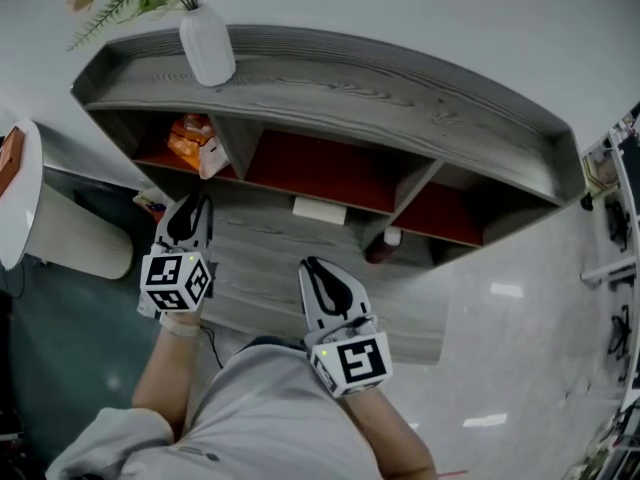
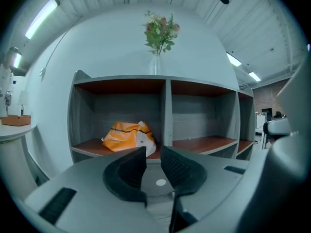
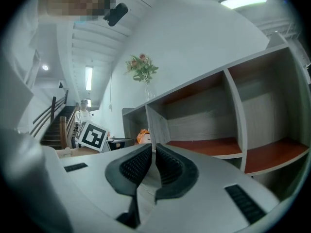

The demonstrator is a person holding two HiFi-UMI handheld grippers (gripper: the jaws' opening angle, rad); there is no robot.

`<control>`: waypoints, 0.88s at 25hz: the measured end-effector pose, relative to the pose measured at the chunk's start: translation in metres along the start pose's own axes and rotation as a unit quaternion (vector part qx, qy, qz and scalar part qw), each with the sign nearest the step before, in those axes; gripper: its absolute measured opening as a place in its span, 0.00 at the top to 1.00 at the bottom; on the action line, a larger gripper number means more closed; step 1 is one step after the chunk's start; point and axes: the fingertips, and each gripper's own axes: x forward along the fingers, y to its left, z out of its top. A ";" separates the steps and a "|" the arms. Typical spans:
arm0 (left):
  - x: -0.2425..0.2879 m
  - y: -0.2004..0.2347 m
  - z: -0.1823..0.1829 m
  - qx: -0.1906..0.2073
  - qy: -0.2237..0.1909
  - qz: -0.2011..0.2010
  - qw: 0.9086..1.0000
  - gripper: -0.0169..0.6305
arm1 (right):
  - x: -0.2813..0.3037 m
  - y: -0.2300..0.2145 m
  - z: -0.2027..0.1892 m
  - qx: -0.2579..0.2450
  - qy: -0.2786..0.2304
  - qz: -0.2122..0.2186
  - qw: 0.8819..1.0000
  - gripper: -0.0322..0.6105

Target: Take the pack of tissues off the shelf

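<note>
No readable text, no labels, no numbers

From the left gripper (image 1: pixel 190 208), the shelf's (image 1: pixel 350 78) left compartment (image 2: pixel 119 115) opens at 12 o'clock in the head view, with open air up to its front edge. Inside, the pack of tissues (image 2: pixel 129 136) takes the right part of the floor. It lies close against the upright divider (image 2: pixel 165 113) at 1 o'clock, leaving room above it and bare floor at its 9 o'clock. The middle compartment (image 2: pixel 201 115) at 2 o'clock is open across its width. A vase (image 1: pixel 207 43) stands on top, clear of the opening. A round white table (image 1: pixel 25 188) crowds 9 o'clock. From the right gripper (image 1: pixel 312 265), a white box (image 1: pixel 319 209) lies at 12 o'clock and a bottle (image 1: pixel 382 246) at 2.
</note>
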 end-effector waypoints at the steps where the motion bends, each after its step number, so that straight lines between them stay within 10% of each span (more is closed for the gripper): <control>1: 0.006 0.005 0.000 0.002 0.000 0.004 1.000 0.85 | 0.003 -0.001 -0.001 -0.001 0.002 0.001 1.000 0.89; 22: 0.078 0.053 -0.014 0.022 0.025 0.065 0.997 0.91 | 0.035 -0.032 -0.018 0.006 0.025 -0.014 1.000 0.89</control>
